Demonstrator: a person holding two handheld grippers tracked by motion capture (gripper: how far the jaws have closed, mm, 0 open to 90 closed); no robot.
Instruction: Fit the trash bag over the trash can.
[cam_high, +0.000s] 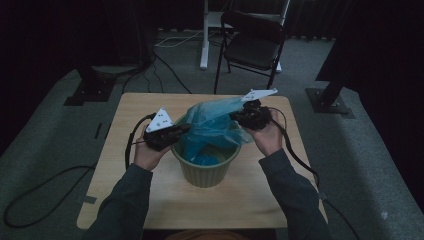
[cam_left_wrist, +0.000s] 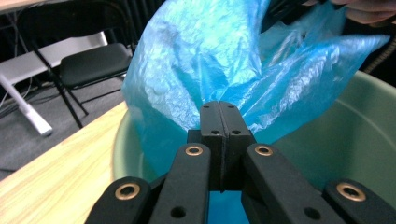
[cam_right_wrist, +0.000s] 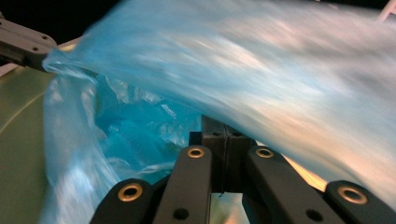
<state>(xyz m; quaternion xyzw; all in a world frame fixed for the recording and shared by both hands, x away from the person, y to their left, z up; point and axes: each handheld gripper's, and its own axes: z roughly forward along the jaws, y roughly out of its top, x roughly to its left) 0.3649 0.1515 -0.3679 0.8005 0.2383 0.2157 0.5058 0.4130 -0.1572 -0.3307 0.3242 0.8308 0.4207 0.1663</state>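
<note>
Here, both grippers are clenching the blue bag above the green bin: left gripper at its near-left rim, right gripper opposite, apparently spreading it as lining.

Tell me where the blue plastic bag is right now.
In the high view the blue plastic bag sits at the table's middle, its lower part inside the green bin, its upper edges pinched between the left gripper and the right gripper.
</note>
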